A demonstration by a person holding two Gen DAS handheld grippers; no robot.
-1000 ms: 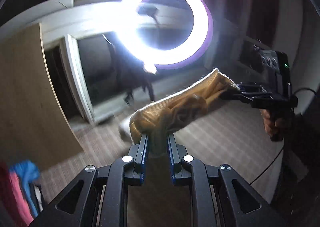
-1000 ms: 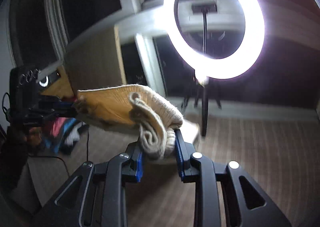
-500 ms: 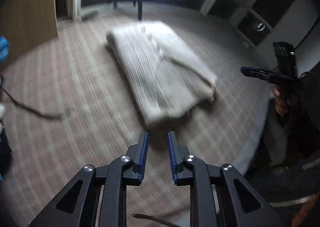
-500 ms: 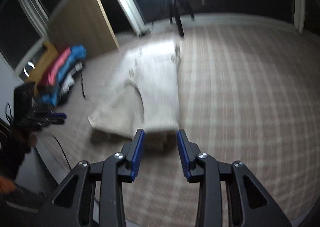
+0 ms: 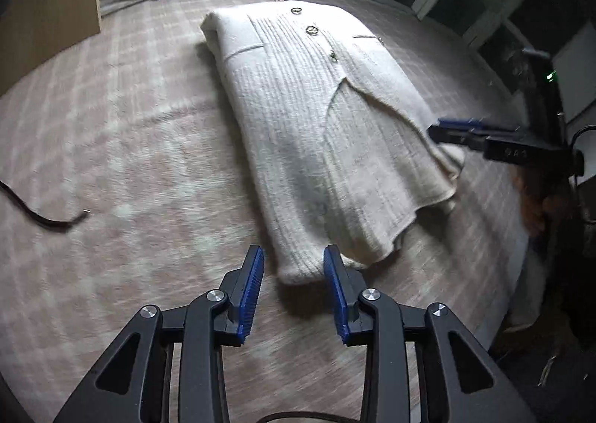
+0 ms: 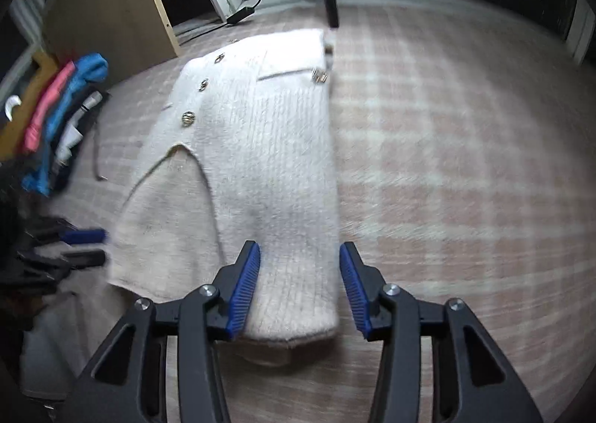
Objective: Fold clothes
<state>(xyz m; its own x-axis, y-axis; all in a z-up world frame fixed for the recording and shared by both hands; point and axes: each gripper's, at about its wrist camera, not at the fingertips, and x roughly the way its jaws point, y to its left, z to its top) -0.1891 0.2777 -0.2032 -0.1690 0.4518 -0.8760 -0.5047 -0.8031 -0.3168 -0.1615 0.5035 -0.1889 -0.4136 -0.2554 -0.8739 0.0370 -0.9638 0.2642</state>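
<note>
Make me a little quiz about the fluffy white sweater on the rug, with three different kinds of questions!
1. True or false: the left gripper is squeezing the cream cardigan.
2. What lies on the checked rug left of the cardigan in the left wrist view: A) a dark cable, B) a shoe, C) a book?
3. Fill in: the cardigan's front shows shiny metal ____.

Key: 1. False, both the left and the right gripper have open jaws with the cardigan's near edge in between. 2. A. 3. buttons.

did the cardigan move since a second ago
Yes. It hung bunched in both tongs up by the ring light; now the cardigan lies flat on the checked rug, released by the left tongs.
</note>
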